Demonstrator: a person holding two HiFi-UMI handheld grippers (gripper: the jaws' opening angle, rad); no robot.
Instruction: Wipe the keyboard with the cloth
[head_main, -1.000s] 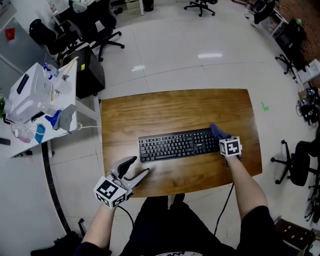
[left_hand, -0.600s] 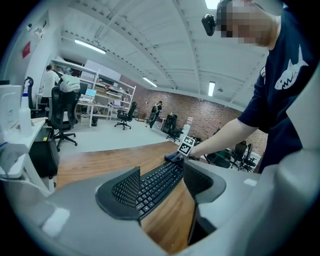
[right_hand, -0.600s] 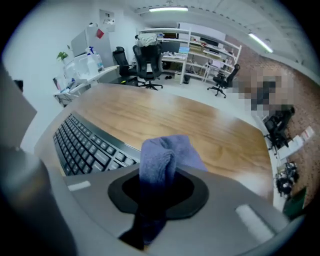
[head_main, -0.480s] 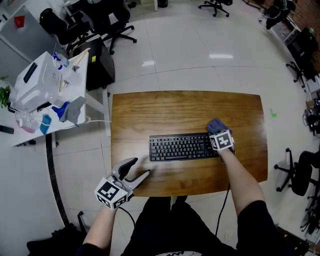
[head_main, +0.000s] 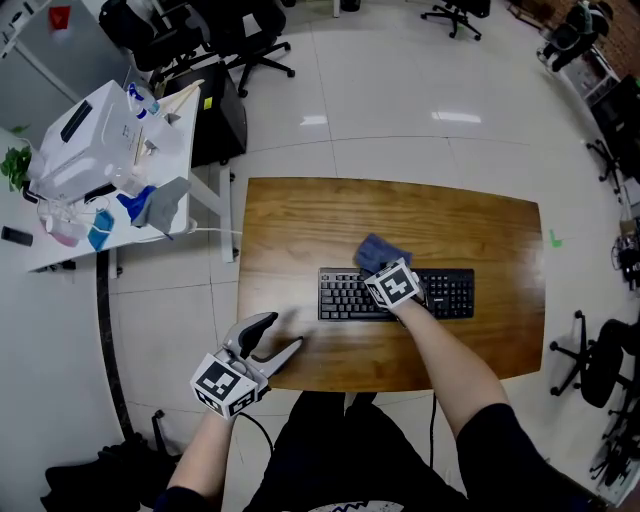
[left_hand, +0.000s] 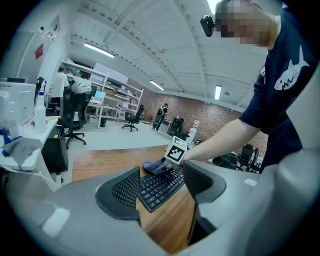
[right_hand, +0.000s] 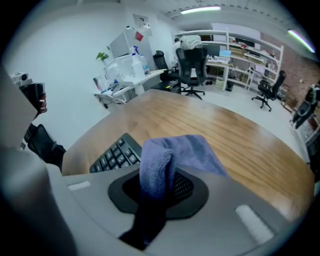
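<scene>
A black keyboard (head_main: 440, 291) lies across the middle of the wooden table (head_main: 300, 220). My right gripper (head_main: 378, 266) is shut on a blue cloth (head_main: 380, 251) and rests over the keyboard's middle, the cloth spreading onto the far edge of the keys. In the right gripper view the cloth (right_hand: 167, 160) is pinched between the jaws, with keys (right_hand: 114, 156) to the left. My left gripper (head_main: 270, 343) stands open and empty above the table's near left corner, apart from the keyboard (left_hand: 157, 185). The left gripper view looks along the keyboard toward the cloth (left_hand: 156, 166).
A white side table (head_main: 100, 190) with a printer, spray bottles and cloths stands to the left. Black office chairs (head_main: 225, 40) are behind it on the pale floor. More chairs stand at the right edge. The person's legs are at the table's near edge.
My right gripper has slid the cloth leftward along the keyboard, from its right end to about its middle. The left gripper has held still.
</scene>
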